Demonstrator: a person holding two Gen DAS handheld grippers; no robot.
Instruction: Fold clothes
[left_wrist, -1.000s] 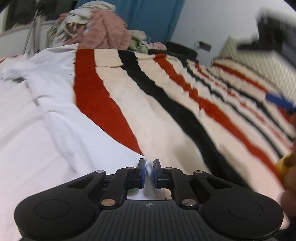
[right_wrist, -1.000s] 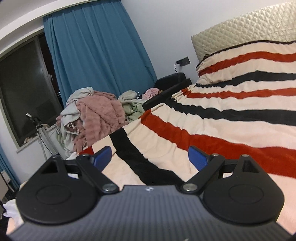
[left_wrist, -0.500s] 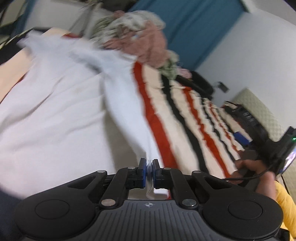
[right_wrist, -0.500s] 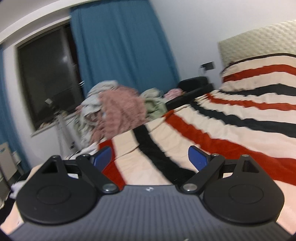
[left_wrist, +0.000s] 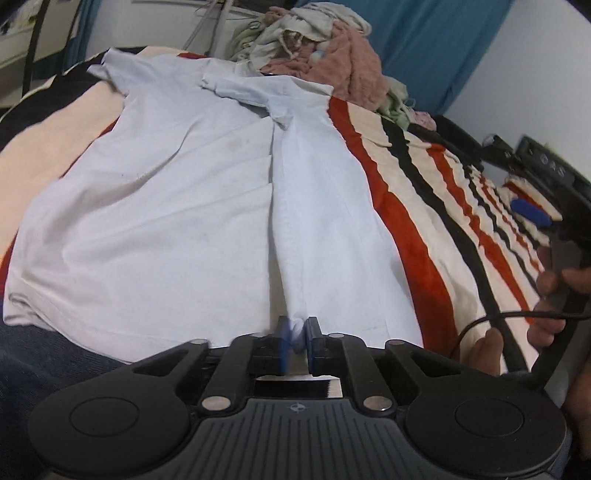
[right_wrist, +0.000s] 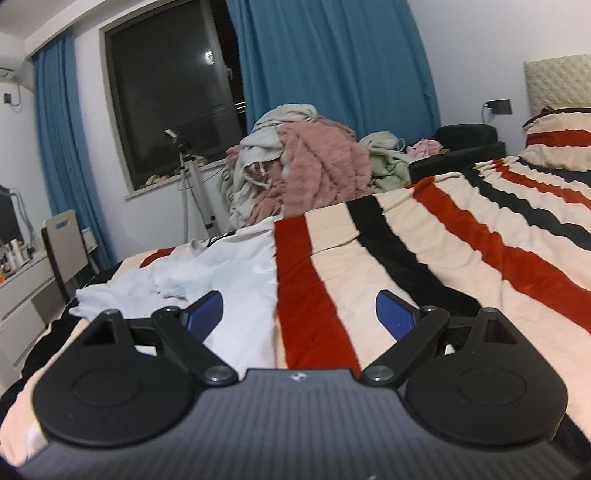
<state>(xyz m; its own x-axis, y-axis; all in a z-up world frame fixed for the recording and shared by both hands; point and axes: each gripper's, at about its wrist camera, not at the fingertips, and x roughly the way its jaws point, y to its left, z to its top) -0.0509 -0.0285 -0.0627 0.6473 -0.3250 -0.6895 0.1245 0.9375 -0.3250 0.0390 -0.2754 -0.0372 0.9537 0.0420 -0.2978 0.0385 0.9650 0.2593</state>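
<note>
A white shirt (left_wrist: 155, 221) lies spread flat on the striped blanket (left_wrist: 417, 236) of a bed, collar end away from the camera, with its right side folded over toward the middle as a long narrow panel. The left gripper (left_wrist: 295, 334) sits at the shirt's near hem, its 2 blue fingers (left_wrist: 282, 332) pressed together on a small pinch of the white fabric at the end of that folded panel. The right gripper (right_wrist: 297, 314) hovers above the blanket with its fingers (right_wrist: 393, 315) spread wide and nothing between them; the shirt (right_wrist: 236, 273) lies just ahead and to their left. A pile of laundry (right_wrist: 295, 170) sits beyond the bed, before blue curtains (right_wrist: 328, 62).
</note>
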